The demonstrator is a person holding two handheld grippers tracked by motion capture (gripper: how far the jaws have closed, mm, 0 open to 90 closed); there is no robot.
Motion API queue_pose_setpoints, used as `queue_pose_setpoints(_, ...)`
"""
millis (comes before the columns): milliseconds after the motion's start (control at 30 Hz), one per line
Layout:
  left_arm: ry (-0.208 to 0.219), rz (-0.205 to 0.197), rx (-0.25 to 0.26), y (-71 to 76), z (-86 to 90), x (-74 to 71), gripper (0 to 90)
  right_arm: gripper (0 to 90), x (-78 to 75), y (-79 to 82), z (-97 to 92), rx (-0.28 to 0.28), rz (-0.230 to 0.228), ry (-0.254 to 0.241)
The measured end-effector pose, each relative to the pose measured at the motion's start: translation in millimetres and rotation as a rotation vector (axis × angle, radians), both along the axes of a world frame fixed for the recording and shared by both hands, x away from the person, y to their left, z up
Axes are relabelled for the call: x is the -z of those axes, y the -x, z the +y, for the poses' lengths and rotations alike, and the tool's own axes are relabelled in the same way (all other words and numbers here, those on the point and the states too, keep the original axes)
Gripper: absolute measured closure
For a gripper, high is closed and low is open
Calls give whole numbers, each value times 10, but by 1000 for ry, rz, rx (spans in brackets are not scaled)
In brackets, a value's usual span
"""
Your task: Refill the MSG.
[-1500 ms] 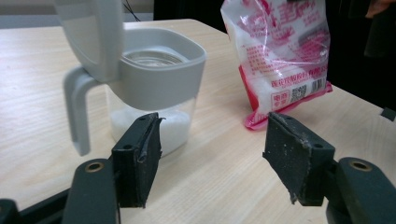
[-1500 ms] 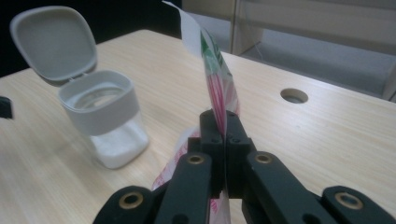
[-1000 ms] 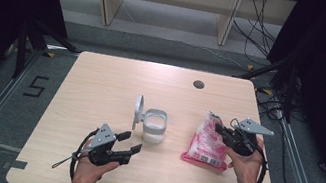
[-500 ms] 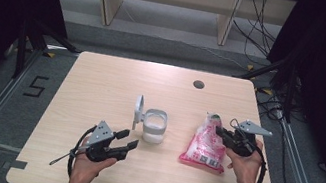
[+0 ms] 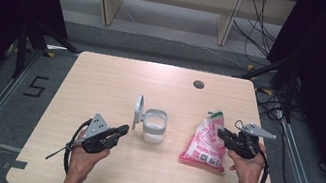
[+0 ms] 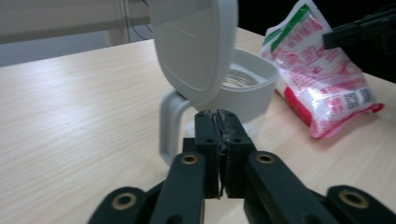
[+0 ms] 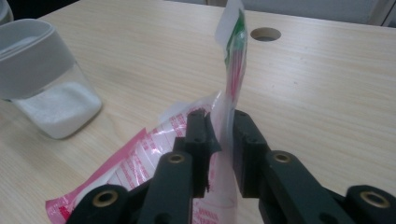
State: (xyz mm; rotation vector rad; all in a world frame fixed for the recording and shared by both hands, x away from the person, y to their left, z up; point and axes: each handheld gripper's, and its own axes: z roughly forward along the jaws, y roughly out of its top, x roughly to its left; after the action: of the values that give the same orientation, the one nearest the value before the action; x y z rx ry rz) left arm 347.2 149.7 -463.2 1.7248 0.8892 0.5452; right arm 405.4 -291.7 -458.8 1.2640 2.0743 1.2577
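Right gripper view: the right gripper [image 7: 219,135] has just been opening, its jaws slack around the pink sachet's [image 7: 187,158] upright neck. The open-lidded canister [image 5: 154,126] sits mid-tabletop [image 5: 102,81] between both hands, nearer the left gripper [image 5: 115,133], whose jaws have just closed empty.

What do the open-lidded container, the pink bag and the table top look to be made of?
Container: clear plastic or glass body, since white granules show through it, with matte grey, probably plastic, collar and flip lid. Pink bag: thin glossy plastic film, crinkled, printed, catching highlights. Table: pale wood-grain surface, possibly laminate; smooth, low sheen.
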Motion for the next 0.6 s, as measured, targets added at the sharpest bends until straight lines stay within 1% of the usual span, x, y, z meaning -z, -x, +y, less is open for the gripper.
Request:
queue_pose_setpoints(33, 2, 2, -9, -20, 5, -8, 892, 745, 2, 25, 7, 22, 23, -24)
queue_pose_setpoints(67, 8, 1, -12, -41, 15, -16, 892, 726, 14, 26, -2, 26, 17, -30)
queue_pose_setpoints(100, 7, 1, -14, -56, 22, -28, 893, 701, 20, 11, -36, 27, 1, 1)
queue_pose_setpoints(133, 15, -5, -10, -73, 22, -35, 893, 687, 16, 34, -39, 40, 22, -15)
queue_pose_setpoints(167, 16, 5, -23, -72, 18, -50, 893, 679, 11, 59, -36, 60, 36, -37)
queue_pose_setpoints(200, 8, -4, -10, -90, 22, -60, 893, 669, 14, 47, -73, 44, 14, -19)
queue_pose_setpoints(233, 9, -2, -3, -109, 20, -64, 893, 648, 14, 65, -76, 55, 17, -23)
queue_pose_setpoints(267, 2, -2, -6, -116, 16, -73, 893, 641, 9, 87, -74, 72, 27, -36)
queue_pose_setpoints(300, 1, 1, -5, -121, 10, -82, 893, 639, 17, 81, -93, 72, -1, -32)
queue_pose_setpoints(333, -3, 1, -5, -123, 5, -93, 893, 634, 11, 93, -107, 70, -10, -7)
queue_pose_setpoints(367, -1, -3, -1, -133, 3, -101, 893, 631, 2, 106, -118, 74, -28, 22)
queue_pose_setpoints(400, -2, 2, -4, -138, 1, -112, 893, 620, -10, 141, -102, 85, -11, 5)
queue_pose_setpoints(433, -4, 0, -5, -151, 2, -120, 893, 612, -26, 166, -100, 101, -8, 10)
queue_pose_setpoints(467, -2, 1, -7, -163, 0, -125, 893, 606, -46, 187, -112, 96, -5, 15)
queue_pose_setpoints(500, -3, 0, -7, -175, -1, -129, 893, 605, -54, 210, -106, 99, -15, 1)
queue_pose_setpoints(533, -8, 7, -5, -180, 0, -138, 893, 601, -44, 200, -123, 89, -47, 9)
queue_pose_setpoints(567, -4, 9, -10, -182, -2, -140, 893, 596, -58, 246, -110, 104, -26, -11)
queue_pose_setpoints(600, -11, 2, -6, -188, 6, -145, 893, 594, -60, 243, -137, 90, -32, 15)
